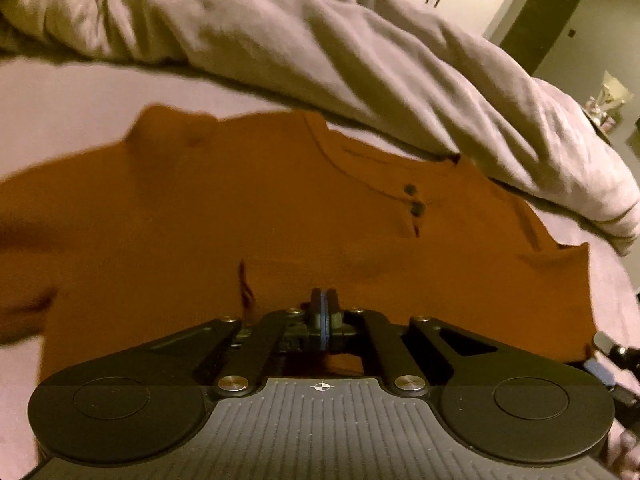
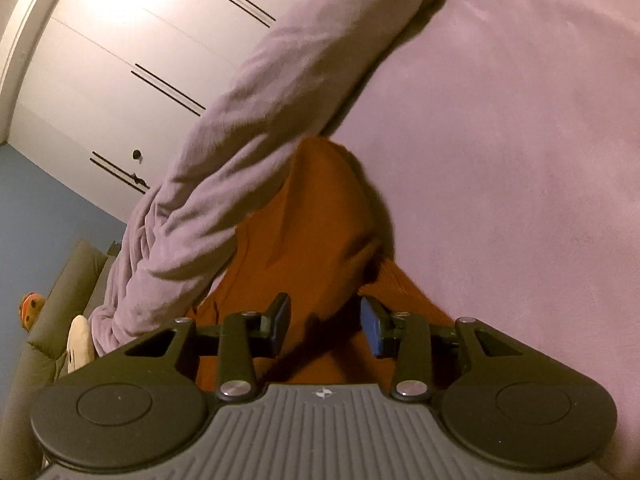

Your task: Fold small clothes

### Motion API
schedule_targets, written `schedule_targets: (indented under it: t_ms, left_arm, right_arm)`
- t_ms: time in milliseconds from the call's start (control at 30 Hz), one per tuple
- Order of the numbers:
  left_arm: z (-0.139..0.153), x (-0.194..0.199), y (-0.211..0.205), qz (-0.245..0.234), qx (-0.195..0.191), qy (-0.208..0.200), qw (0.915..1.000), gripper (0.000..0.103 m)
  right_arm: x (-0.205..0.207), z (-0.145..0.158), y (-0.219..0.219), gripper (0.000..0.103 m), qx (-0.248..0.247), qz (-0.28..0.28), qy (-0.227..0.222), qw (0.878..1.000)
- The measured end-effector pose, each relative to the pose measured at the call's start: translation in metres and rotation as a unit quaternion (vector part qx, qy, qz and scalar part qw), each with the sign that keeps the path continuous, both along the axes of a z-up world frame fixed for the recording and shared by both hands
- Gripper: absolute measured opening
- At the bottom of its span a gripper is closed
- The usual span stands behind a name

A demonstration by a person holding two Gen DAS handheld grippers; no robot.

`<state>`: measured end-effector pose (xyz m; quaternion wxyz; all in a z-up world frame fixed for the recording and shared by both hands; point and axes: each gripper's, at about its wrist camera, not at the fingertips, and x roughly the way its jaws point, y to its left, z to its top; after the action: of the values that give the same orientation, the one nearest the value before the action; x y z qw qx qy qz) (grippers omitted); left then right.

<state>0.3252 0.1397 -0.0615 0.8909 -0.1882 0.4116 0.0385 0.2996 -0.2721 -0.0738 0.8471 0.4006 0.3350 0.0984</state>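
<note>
An orange button-front shirt (image 1: pixel 280 220) lies spread flat on the pink bed sheet (image 1: pixel 80 112), its two dark buttons toward the right. My left gripper (image 1: pixel 324 300) is shut, its blue pads pressed together down in the shirt's cloth near the near hem, pinching a thin bit of fabric. In the right wrist view a bunched part of the same shirt (image 2: pixel 320 220) runs away from me. My right gripper (image 2: pixel 326 320) stands open just above it, with orange cloth under the gap and neither pad pressing on it.
A rumpled lilac-grey blanket (image 1: pixel 360 60) lies along the far side of the shirt and overlaps its collar edge; it also crosses the right wrist view (image 2: pixel 240 152). Bare pink sheet (image 2: pixel 520 160) stretches to the right. White wardrobe doors (image 2: pixel 120 40) and a grey cushion with soft toys (image 2: pixel 72 280) stand beyond.
</note>
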Motion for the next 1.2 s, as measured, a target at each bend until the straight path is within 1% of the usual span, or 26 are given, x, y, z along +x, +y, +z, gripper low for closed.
schedule_targets:
  t_ms: [67,133,200,267,333,400,467,567,633,667,700,733,767,833,967,1100,1200]
  left_arm:
    - [0.005,-0.002,0.003,0.007,0.008,-0.008,0.9999,0.001]
    - [0.009,-0.003,0.007,0.014,0.009,-0.011,0.9998,0.001]
    - [0.012,-0.004,0.012,0.020,0.015,-0.013,0.9996,0.001]
    - [0.012,-0.005,0.017,0.024,0.010,-0.011,0.9996,0.001]
    - [0.009,-0.006,0.018,0.013,-0.003,-0.007,0.9999,0.002]
    - [0.006,-0.006,0.015,-0.001,-0.013,0.003,0.9999,0.009]
    - [0.000,-0.005,0.010,-0.015,-0.013,0.015,0.9997,0.031]
    - [-0.006,-0.004,0.009,-0.015,-0.033,0.009,0.9993,0.037]
    - [-0.008,-0.001,0.007,-0.017,-0.059,0.005,0.9981,0.036]
    - [-0.009,0.001,0.006,-0.019,-0.065,0.005,0.9977,0.034]
    - [-0.011,0.003,0.003,-0.023,-0.064,0.006,0.9977,0.029]
    - [-0.012,0.005,-0.001,-0.024,-0.056,0.009,0.9981,0.010]
    - [-0.014,0.007,-0.004,-0.025,-0.047,0.013,0.9985,0.007]
    - [-0.013,0.007,-0.009,-0.026,-0.035,0.009,0.9990,0.004]
    - [0.000,0.003,-0.015,-0.030,0.003,-0.009,0.9995,0.002]
    - [0.019,-0.002,-0.004,-0.009,0.010,-0.039,0.9992,0.002]
    - [0.027,-0.004,0.008,0.016,0.034,-0.047,0.9982,0.002]
  right_arm:
    - [0.008,-0.005,-0.003,0.034,0.007,-0.007,0.010,1.000]
    - [0.012,-0.006,-0.005,0.023,0.005,-0.013,0.019,1.000]
    - [0.014,-0.002,-0.002,0.020,-0.023,-0.009,0.013,1.000]
    - [0.013,0.003,0.004,0.018,-0.057,-0.003,0.003,0.998]
    - [0.014,0.002,0.006,0.018,-0.063,0.000,0.005,0.998]
    - [0.013,0.000,0.007,0.018,-0.068,0.001,0.004,0.998]
    - [0.012,0.000,0.007,0.018,-0.073,0.000,0.003,0.997]
    - [0.012,0.000,0.007,0.018,-0.073,0.001,0.004,0.997]
    - [0.013,0.000,0.007,0.018,-0.073,0.003,0.004,0.997]
    - [0.013,0.000,0.007,0.018,-0.074,0.003,0.004,0.997]
    - [0.014,-0.001,0.007,0.018,-0.074,0.003,0.005,0.997]
    - [0.014,-0.001,0.007,0.018,-0.074,0.004,0.005,0.997]
    - [0.015,-0.001,0.008,0.018,-0.075,0.004,0.005,0.997]
    - [0.015,-0.001,0.009,0.018,-0.081,0.006,0.004,0.997]
    - [0.015,0.003,0.012,0.018,-0.102,0.016,0.002,0.995]
    - [0.013,0.013,0.021,0.019,-0.139,0.028,-0.014,0.990]
    - [0.011,0.017,0.027,0.020,-0.154,0.043,-0.027,0.987]
